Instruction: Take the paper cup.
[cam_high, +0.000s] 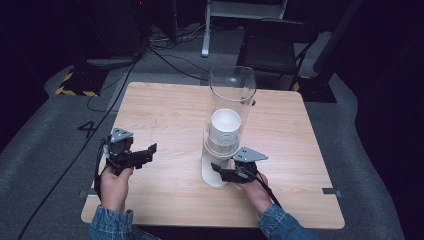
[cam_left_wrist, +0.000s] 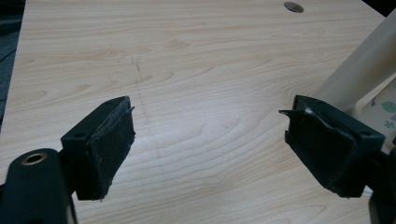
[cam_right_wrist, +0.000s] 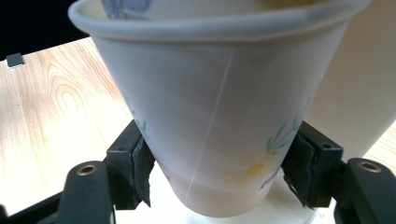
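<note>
At the foot of the tall clear plastic dispenser tube (cam_high: 231, 107), near the front middle of the light wood-grain tabletop (cam_high: 170, 125), the lowest white paper cup with a printed flower pattern (cam_right_wrist: 219, 116) hangs out of the tube's bottom above the cream base (cam_high: 214, 176). The right tool (cam_high: 226, 172) has its two black jaws pressed against opposite sides of this cup low on its wall, so the grip looks made; judging by that, the pull that would free the cup from the stack (cam_high: 224, 131) above it is not yet done, and the cup has nowhere been set down. The left tool (cam_high: 142, 156) hangs over bare wood to the left, well apart from the tube, its jaws standing wide with nothing between them, so its part in the work seems still to come. How many cups remain in the stack is hard to count through the glare on the tube. In the right gripper view the cup hides most of the base and the tube's mouth, so whether its rim has cleared the tube cannot be told. In the left gripper view the tube's cream stand (cam_left_wrist: 359, 70) is cut off at the right edge. The floor beyond the tabletop is too dark to read.
</note>
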